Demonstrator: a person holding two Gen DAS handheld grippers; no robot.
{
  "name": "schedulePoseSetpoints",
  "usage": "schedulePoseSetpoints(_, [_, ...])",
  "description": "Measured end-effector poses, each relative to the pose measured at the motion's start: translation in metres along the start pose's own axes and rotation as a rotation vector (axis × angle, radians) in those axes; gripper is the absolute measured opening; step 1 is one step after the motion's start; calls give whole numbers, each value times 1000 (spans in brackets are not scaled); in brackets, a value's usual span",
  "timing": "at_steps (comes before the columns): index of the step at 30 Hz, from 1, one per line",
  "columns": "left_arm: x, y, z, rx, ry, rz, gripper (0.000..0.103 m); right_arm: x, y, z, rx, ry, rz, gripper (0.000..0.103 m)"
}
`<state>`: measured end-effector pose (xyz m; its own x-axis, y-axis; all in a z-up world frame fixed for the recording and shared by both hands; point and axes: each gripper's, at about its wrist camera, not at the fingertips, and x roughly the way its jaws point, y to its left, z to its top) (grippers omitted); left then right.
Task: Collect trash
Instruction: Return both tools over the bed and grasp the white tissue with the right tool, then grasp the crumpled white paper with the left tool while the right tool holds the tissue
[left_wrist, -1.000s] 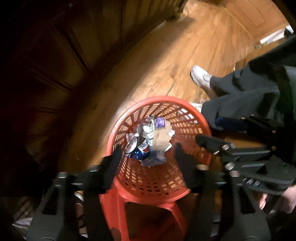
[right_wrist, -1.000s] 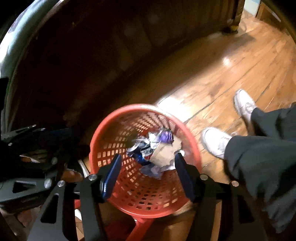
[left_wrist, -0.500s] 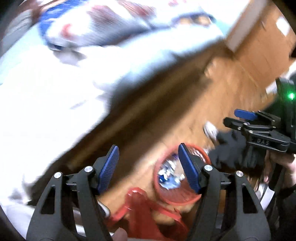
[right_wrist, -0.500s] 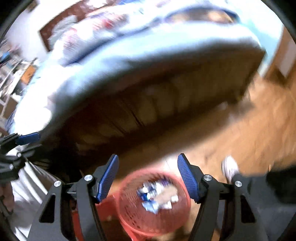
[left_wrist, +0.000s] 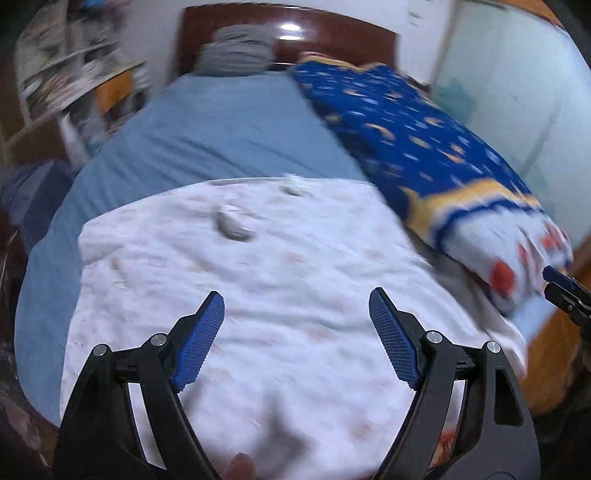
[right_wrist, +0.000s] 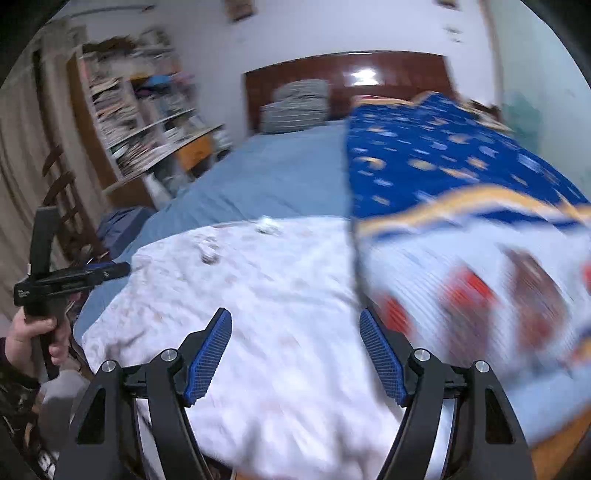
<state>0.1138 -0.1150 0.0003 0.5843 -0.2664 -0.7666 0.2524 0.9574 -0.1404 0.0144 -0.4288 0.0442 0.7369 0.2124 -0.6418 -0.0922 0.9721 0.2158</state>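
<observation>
I am holding two hand-held grippers over the foot of a bed (left_wrist: 207, 125). My left hand-held gripper (left_wrist: 296, 314) is showing its two blue-padded fingers (left_wrist: 199, 339) spread wide apart with nothing between them. My right hand-held gripper (right_wrist: 295, 341) is likewise spread, its two blue pads apart and pinching nothing; in the left view only its tip (left_wrist: 563, 291) is showing at the right edge.

Both are pointing across a white blanket (left_wrist: 258, 295) that is covering the near part of the bed. On that blanket I am counting two small pieces of trash, both blurred: one grey crumpled piece (left_wrist: 231, 226) nearer to me, and one small white crumpled piece (left_wrist: 295, 187) farther off, near the blanket's far edge. In the right view the same two are lying at (right_wrist: 207, 253) and (right_wrist: 266, 226), well apart from both grippers.

Beside the white blanket, one blue patterned quilt (left_wrist: 406, 133) is lying along the bed's right side. One grey striped pillow stack (right_wrist: 295, 107) is resting against the dark headboard (right_wrist: 391, 74). One cluttered bookshelf (right_wrist: 136, 122) is standing left of the bed.
</observation>
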Motion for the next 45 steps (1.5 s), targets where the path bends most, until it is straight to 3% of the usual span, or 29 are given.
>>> schedulePoseSetpoints(6, [55,58,15,-85,-8,18,80,155,57,85,-141,-13,97,72])
schedulePoseSetpoints(11, [83,89,8,-166,-6,-5,80,285,96,121,-301,17,67,72])
schedulePoseSetpoints(16, [105,98,-3,-201,44,-25,80,396,91,141,-259,149,28,71])
schedulePoseSetpoints(20, [112,98,-8,-205,58,-28,80,454,79,137,-171,248,9,67])
schedulePoseSetpoints(21, [112,97,-9,-208,58,-34,80,461,76,136,-151,257,14,58])
schedulePoseSetpoints(22, [114,96,-9,-208,60,-40,80,466,72,134,-128,265,20,51])
schedulePoseSetpoints(23, [116,95,-9,-207,64,-43,80,472,68,132,-101,274,28,31])
schedulePoseSetpoints(24, [117,94,-9,-205,66,-45,80,474,64,130,-78,269,35,27])
schedulePoseSetpoints(31, [132,84,-6,-170,75,-59,80,450,46,125,-24,232,89,24])
schedulePoseSetpoints(37, [152,91,28,-217,58,-136,80,357,15,109,58,162,126,24])
schedulePoseSetpoints(45, [217,87,78,-219,139,-95,80,257,-10,55,105,128,161,24])
